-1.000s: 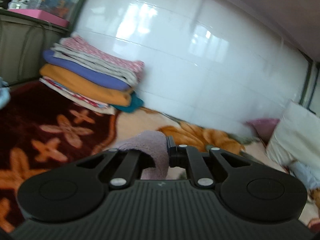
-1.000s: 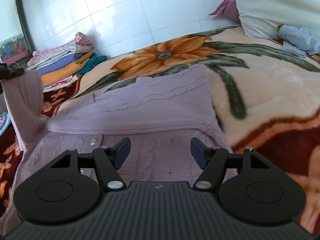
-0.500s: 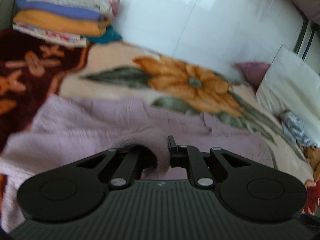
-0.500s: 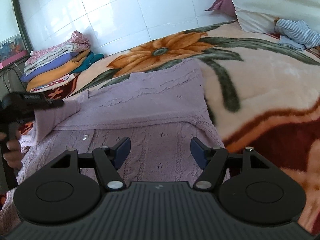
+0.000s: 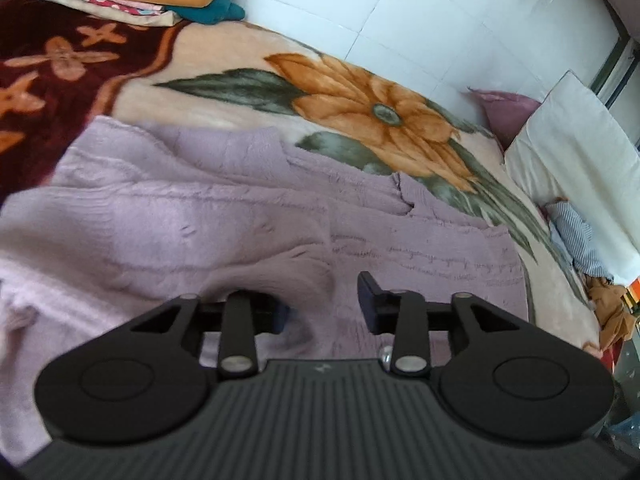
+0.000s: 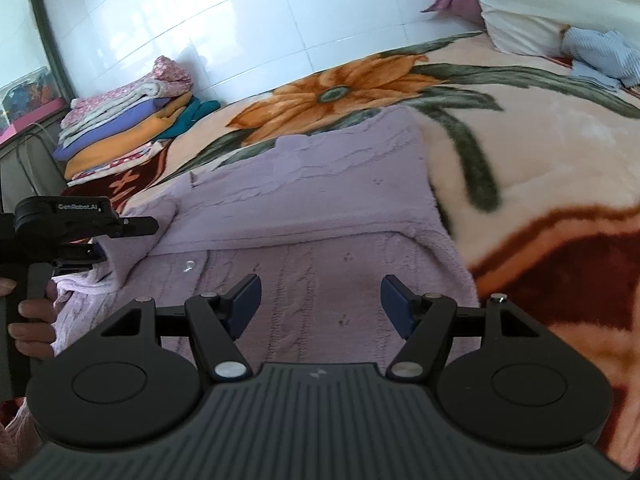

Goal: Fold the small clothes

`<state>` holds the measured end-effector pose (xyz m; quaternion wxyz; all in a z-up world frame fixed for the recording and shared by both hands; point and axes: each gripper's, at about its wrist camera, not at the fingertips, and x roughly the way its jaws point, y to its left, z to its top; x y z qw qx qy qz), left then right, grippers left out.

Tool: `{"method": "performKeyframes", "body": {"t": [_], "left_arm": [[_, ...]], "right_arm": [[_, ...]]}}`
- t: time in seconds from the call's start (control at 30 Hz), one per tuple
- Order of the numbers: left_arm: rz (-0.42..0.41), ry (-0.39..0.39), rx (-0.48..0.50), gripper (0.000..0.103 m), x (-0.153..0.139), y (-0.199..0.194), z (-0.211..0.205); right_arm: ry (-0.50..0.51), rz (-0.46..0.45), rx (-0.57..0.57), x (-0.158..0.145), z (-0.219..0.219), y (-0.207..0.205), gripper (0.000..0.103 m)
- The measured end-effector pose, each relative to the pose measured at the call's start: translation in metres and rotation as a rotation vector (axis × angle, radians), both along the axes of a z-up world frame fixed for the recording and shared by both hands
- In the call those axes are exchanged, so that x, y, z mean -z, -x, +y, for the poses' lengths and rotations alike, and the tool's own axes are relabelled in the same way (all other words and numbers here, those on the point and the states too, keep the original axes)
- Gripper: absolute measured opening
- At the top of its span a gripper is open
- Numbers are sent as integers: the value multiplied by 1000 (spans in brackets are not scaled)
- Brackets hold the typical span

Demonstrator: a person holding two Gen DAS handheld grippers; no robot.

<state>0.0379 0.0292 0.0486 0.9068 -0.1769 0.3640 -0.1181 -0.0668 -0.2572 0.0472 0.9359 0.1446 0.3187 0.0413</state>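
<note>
At the far left of the right wrist view we note the left claw [image 6: 100, 240] low over the left side of the lilac knit cardigan [image 6: 304, 200], held by a hand [image 6: 32, 312] on its grip. Its jaws are opening: in its own view the fingers [image 5: 370, 294] stand apart, and a soft fold of sleeve [image 5: 280, 280] lies between them, slack and not pinched on either side that we can see. The cardigan lies flat on the flowered blanket [image 6: 520, 152] of the bed, with an upper layer already laid over the buttoned lower part; a button [image 6: 188, 266] shows just below that fold line. Its long axis runs across both views, roughly side to side, so the fold line lies crosswise to both claws. Moving right, the right claw [image 6: 320, 300] hovers over the lower middle of the garment with jaws wide and nothing between them; the knit shows plainly in the gap. We judge the right claw nearer to the cardigan's right edge, which lies ahead and to the right of it, beside the bare blanket. The left claw is nearer the sleeve side. The next fold likely turns on that right edge.
</note>
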Motion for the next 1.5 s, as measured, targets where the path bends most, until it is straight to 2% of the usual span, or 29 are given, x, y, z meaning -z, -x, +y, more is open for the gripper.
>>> {"method": "performKeyframes", "body": {"t": [0.13, 0.23, 0.33, 0.53, 0.77, 0.93, 0.97, 1.0, 1.03, 1.07, 1.17, 1.23, 1.3, 1.37, 1.5], "left_arm": [[27, -88, 4, 42, -9, 16, 7], [46, -100, 0, 50, -12, 29, 19], [53, -121, -12, 50, -14, 42, 31], [48, -184, -69, 50, -15, 64, 57], [67, -163, -144, 50, -6, 70, 88], [68, -114, -144, 50, 2, 70, 96], [67, -112, -144, 50, 2, 69, 97], [66, -112, -143, 50, 3, 69, 97], [64, -112, -143, 50, 3, 69, 97], [62, -113, -143, 50, 3, 69, 96], [57, -115, -141, 50, 3, 67, 96], [53, -118, -136, 50, 4, 67, 97], [53, -112, -132, 50, 6, 67, 98], [52, -106, -131, 50, 8, 67, 99], [52, -95, -132, 50, 7, 67, 101]], "right_arm": [[2, -13, -48, -9, 11, -4, 73], [10, -26, -100, -18, 24, -9, 73], [14, -26, -165, -26, 41, -20, 73], [-70, 27, -292, -37, 77, -55, 73], [-113, 96, -359, -36, 124, -108, 73], [-59, 135, -377, -26, 156, -138, 70], [-50, 143, -389, -23, 160, -142, 62], [-38, 152, -403, -21, 165, -145, 45], [-20, 156, -407, -19, 169, -148, 33], [10, 151, -407, -18, 173, -149, 12], [82, 81, -421, -27, 181, -149, 9], [144, 5, -393, -39, 183, -146, 9], [197, -31, -363, -45, 184, -148, 9], [222, -5, -364, -42, 183, -156, 9], [260, 111, -380, -16, 183, -167, 10]]}}
